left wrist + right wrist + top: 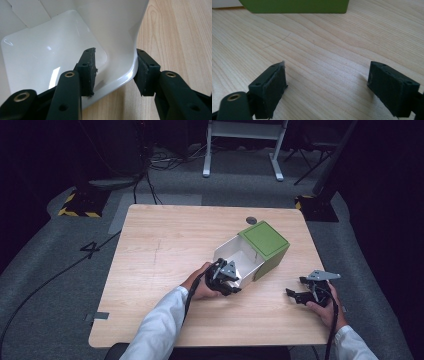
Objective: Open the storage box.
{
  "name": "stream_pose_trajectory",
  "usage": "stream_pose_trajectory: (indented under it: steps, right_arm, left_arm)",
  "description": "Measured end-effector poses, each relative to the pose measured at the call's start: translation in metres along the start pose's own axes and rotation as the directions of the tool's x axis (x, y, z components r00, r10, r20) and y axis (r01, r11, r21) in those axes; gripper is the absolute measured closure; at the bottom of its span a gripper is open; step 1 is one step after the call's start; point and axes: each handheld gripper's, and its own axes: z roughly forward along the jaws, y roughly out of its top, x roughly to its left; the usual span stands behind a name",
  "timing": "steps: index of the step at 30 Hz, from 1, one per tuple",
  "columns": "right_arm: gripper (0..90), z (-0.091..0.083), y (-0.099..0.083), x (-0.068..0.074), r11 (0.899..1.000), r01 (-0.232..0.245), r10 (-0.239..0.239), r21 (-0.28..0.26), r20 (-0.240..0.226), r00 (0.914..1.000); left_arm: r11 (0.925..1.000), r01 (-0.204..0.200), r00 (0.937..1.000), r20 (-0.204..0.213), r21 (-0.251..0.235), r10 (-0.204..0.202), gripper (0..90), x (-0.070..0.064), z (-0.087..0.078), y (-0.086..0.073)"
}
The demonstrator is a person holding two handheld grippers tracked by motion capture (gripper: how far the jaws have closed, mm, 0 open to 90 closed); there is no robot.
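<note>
A green box [265, 241] lies on its side right of the table's middle, its open white mouth [239, 256] turned toward me. My left gripper [231, 281] is at that mouth. In the left gripper view its jaws straddle the rounded corner wall of a glossy white insert [50, 55], one pad inside and one pad outside, and my left gripper [116, 75] is shut on that wall. My right gripper [301, 292] rests low near the table's right front, open with nothing between its pads. In the right gripper view, bare wood lies between the wide-apart pads of my right gripper [327, 87], with the green box [297, 6] farther off.
The wooden table [165, 245] has a small dark round cap [251, 220] near its far edge behind the box. Cables run over the grey floor at left [60, 275], and a white frame's legs [240, 150] stand beyond the table.
</note>
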Motion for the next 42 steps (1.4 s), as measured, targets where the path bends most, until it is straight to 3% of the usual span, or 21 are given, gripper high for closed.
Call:
stream_pose_trajectory:
  steps: [32,34,38,39,42]
  right_arm:
    - [15.2,0.0,0.0,0.0,1.0,0.0,0.0,0.0,-0.001,1.0]
    - [15.2,0.0,0.0,0.0,1.0,0.0,0.0,0.0,0.0,1.0]
    - [15.2,0.0,0.0,0.0,1.0,0.0,0.0,0.0,-0.001,1.0]
    - [15.2,0.0,0.0,0.0,1.0,0.0,0.0,0.0,-0.001,1.0]
    - [15.2,0.0,0.0,0.0,1.0,0.0,0.0,0.0,-0.001,1.0]
  left_arm:
    - [0.9997,0.01,0.9999,0.013,0.02,-0.01,52.6,-0.004,-0.011,-0.015]
    - [0.9995,0.017,0.9998,0.014,0.027,-0.017,50.3,-0.003,-0.01,-0.016]
    - [0.9997,0.022,0.9997,0.006,-0.008,-0.022,42.6,-0.004,-0.014,-0.014]
    - [0.9995,0.027,0.9996,0.0,-0.016,-0.027,34.5,-0.004,-0.015,-0.013]
    - [0.9987,0.04,0.9989,-0.021,-0.033,-0.041,26.9,-0.005,-0.021,-0.01]
